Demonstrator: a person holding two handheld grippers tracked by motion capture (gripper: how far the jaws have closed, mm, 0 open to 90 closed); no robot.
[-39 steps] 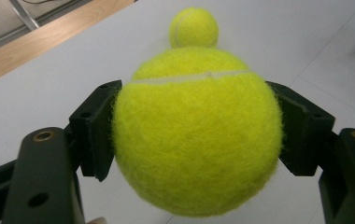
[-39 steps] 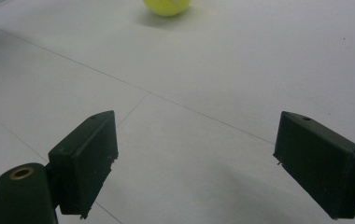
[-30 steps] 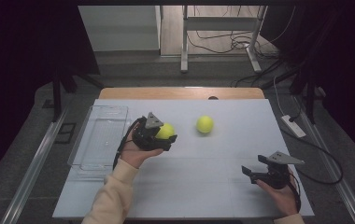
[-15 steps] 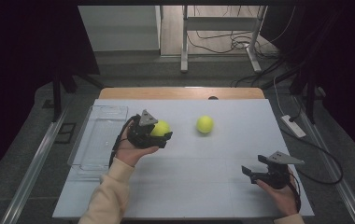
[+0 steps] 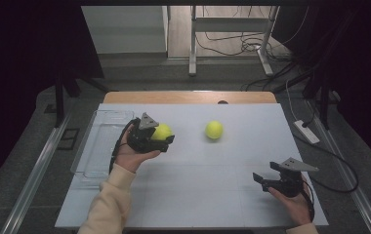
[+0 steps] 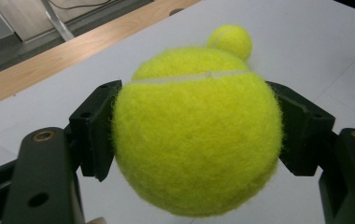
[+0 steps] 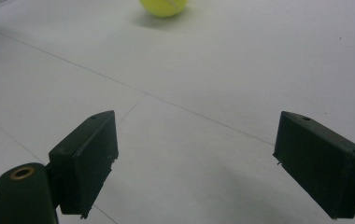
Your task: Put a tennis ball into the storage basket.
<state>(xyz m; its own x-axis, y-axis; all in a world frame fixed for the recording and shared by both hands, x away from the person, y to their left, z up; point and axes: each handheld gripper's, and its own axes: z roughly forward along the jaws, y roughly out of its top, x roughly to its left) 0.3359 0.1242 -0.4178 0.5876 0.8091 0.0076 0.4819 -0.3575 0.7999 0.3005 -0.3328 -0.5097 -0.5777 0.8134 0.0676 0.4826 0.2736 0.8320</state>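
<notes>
my left gripper (image 5: 163,139) holds a yellow tennis ball (image 5: 161,131). in the left gripper view the two black jaws press on both sides of the ball (image 6: 196,135), and it sits tight between them. in the high view the ball is up above the white table (image 5: 198,190), near the clear tray (image 5: 100,141) on the left side. a second tennis ball (image 5: 214,129) lies on the table, well apart from the first one, more to the middle. my right gripper (image 5: 264,179) is low near the front right part of the table. its jaws are wide apart with nothing between them. in the right gripper view the second ball (image 7: 164,6) is far ahead at the top.
</notes>
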